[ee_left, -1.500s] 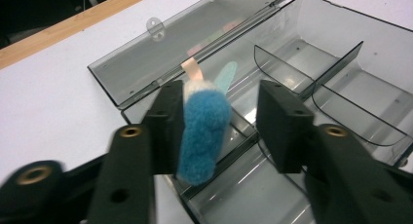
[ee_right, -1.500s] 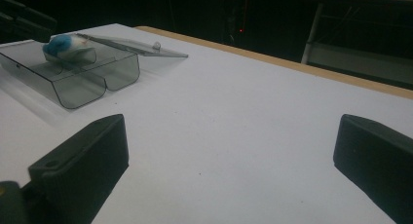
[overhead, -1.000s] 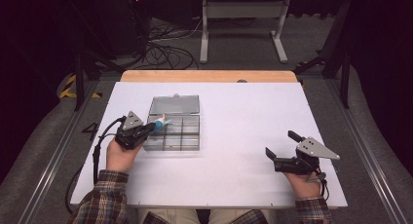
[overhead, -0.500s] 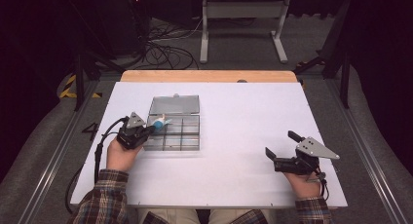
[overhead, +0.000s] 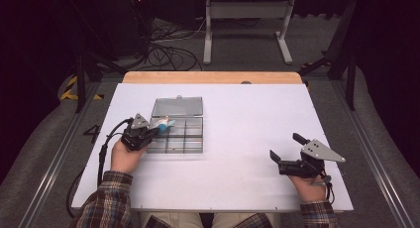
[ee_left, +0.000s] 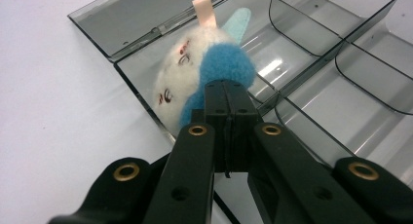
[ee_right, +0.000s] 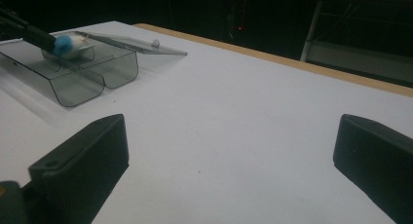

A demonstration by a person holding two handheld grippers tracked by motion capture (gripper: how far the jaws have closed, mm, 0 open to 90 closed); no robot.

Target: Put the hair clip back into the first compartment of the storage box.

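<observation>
The left gripper view shows the left gripper (ee_left: 226,95) clamped on a plush toy (ee_left: 204,78) over the open organiser box (overhead: 176,134) at ten o'clock, while the right gripper (overhead: 287,151), jaws wide apart, rests on bare table (overhead: 247,183) at four o'clock.

1. The plush toy (ee_left: 204,73) is fuzzy fleece, white and blue, with a smooth pinkish tag.
2. The box (ee_left: 341,102) under it is glossy, see-through smoky plastic, lid too.
3. The table top (overhead: 237,119) around the box looks matt white, with a bare wood strip (overhead: 213,77) beyond it.
4. Left gripper (ee_left: 226,95) jaws: matt black plastic with brass-looking rivets.
</observation>
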